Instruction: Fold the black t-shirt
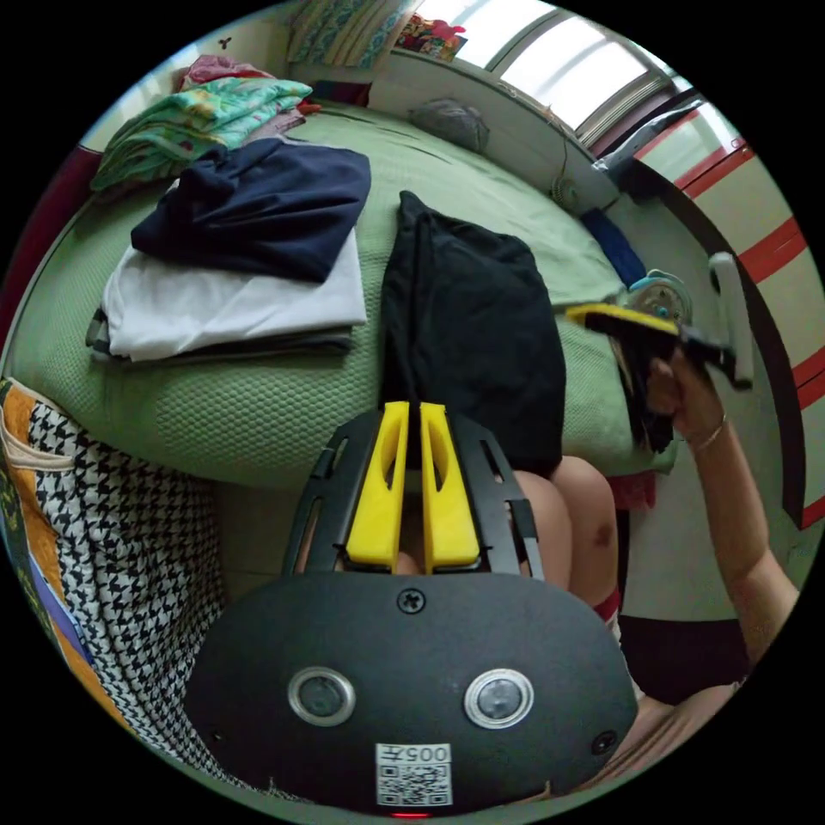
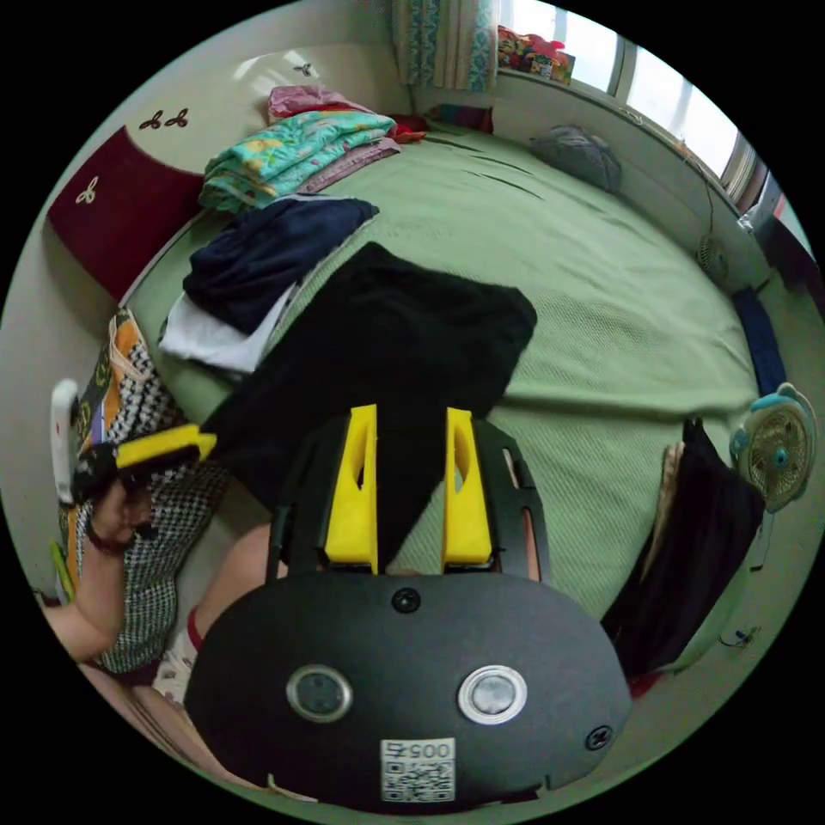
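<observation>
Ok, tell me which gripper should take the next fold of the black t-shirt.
Probably left: the left gripper sits at the black t-shirt's near hem, jaws nearly together; the right gripper is open and holds nothing.

A green bedspread (image 2: 601,284) covers the bed. Near its edge a navy garment (image 1: 258,206) tops a stack of folded white clothes (image 1: 232,309), with a turquoise patterned pile (image 2: 292,150) behind. A small fan (image 2: 778,447) stands beside the bed, a grey cushion (image 2: 577,155) under the window.
</observation>
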A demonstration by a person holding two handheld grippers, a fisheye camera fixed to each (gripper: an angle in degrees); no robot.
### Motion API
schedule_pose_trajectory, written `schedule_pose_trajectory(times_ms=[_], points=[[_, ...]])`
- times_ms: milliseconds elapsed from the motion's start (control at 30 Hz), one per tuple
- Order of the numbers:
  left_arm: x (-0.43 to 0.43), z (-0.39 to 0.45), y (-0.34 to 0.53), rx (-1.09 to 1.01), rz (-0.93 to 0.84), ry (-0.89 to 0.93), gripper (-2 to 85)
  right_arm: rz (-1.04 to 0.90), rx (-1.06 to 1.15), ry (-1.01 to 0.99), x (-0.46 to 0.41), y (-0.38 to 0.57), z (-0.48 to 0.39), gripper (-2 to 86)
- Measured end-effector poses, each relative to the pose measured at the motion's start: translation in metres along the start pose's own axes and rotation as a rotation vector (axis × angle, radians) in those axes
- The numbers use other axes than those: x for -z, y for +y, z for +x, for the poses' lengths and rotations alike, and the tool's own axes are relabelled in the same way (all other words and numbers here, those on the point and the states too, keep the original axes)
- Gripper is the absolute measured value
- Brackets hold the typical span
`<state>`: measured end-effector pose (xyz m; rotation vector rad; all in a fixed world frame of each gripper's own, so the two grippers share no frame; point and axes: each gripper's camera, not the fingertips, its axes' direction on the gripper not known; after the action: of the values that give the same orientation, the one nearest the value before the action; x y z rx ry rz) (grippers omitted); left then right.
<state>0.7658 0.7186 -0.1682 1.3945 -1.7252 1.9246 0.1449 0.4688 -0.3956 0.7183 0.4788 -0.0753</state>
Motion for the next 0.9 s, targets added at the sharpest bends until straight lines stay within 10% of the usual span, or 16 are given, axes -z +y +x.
schedule_pose_trajectory(times_ms=[900], points=[[0.080, 0.078, -0.032, -0.140, 0.058, 0.044, 2.3, -0.163, -0.152, 0.079, -0.039, 0.084, -0.093, 8.7]])
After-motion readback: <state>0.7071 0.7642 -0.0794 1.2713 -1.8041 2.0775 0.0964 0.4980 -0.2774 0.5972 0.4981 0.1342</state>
